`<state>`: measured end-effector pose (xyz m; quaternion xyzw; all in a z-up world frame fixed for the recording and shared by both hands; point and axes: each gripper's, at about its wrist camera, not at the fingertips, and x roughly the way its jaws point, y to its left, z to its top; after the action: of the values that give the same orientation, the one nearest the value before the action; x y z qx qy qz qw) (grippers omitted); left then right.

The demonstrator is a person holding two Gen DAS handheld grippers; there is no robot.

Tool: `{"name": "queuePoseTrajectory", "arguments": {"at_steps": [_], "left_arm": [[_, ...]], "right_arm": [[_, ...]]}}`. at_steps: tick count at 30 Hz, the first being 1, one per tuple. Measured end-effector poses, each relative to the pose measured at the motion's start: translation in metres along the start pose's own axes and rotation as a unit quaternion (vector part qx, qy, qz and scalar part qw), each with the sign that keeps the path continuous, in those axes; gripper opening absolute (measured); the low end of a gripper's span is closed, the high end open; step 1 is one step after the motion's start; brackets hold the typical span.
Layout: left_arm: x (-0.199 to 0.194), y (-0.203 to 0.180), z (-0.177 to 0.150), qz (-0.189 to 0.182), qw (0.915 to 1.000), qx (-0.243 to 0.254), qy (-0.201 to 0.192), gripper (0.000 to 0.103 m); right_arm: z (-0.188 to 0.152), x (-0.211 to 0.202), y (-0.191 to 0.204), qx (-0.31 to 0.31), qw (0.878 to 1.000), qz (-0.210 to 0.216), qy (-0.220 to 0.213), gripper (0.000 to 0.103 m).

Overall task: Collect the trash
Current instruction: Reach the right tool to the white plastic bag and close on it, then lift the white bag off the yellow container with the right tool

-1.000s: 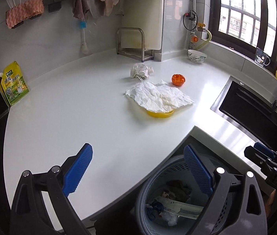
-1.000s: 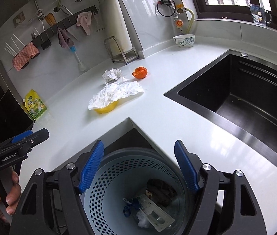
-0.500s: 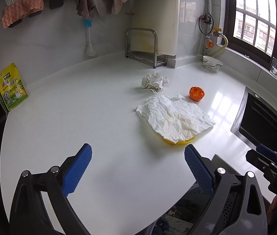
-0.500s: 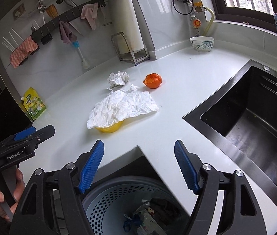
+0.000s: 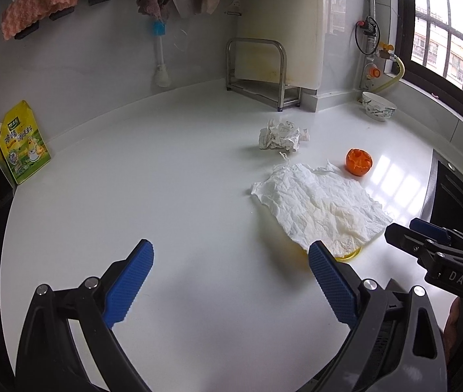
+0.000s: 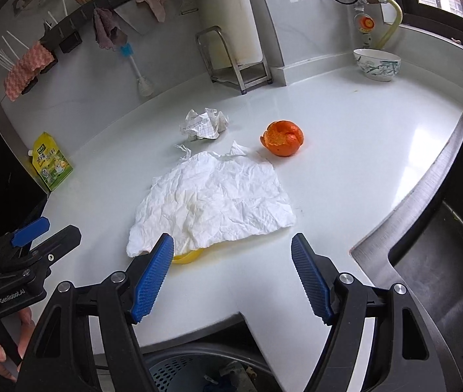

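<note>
White bench (image 6: 345, 176), kitchen corner. Landmark: crumpled paper towel (image 6: 211, 205), lying spread out mid-bench.

- Yellow item (image 6: 187, 256): under the towel's near edge, mostly hidden; kind not discernible.
- Orange peel (image 6: 282, 138): just beyond the towel's far right corner, apart from it.
- Balled checked paper (image 6: 204, 123): beyond the towel's far edge, near it, not touching.
- Perforated trash bin (image 6: 198, 372): below the bench edge, nearer than the towel; some rubbish already inside.
- Bowl (image 6: 377, 64), seasoning pouch (image 6: 51, 161): well apart from the towel; probably not trash.
- Right gripper (image 6: 233, 277): released, empty, just short of the towel's near edge.
- Left gripper (image 5: 231, 287): released, empty, over bare bench left of the towel.

Risks, judged: pinching only the thin towel likely leaves the yellow item behind or drags it off the bench edge; possible staining underneath could smear; loose torn scraps at the far edge may stay behind; light peel may roll if nudged.
</note>
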<state>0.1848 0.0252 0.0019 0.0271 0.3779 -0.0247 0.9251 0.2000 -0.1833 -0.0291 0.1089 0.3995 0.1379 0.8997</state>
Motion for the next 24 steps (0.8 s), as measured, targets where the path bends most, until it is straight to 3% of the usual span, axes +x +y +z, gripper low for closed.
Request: {"name": "queuePoseTrajectory", "arguments": {"at_steps": [12, 18, 24], "left_arm": [[0.005, 0.015, -0.002, 0.0, 0.9999, -0.009, 0.007, 0.094], [0.008, 0.015, -0.005, -0.005, 0.9998, -0.011, 0.014, 0.094], [0.007, 0.012, -0.006, -0.01, 0.9998, -0.01, 0.013, 0.094]], "right_arm": [[0.019, 0.061, 0.027, -0.059, 0.997, -0.038, 0.029, 0.069], [0.016, 0.066, 0.032, -0.076, 0.996, -0.039, 0.038, 0.027], [0.018, 0.058, 0.033, -0.07, 0.997, -0.021, 0.027, 0.008]]}}
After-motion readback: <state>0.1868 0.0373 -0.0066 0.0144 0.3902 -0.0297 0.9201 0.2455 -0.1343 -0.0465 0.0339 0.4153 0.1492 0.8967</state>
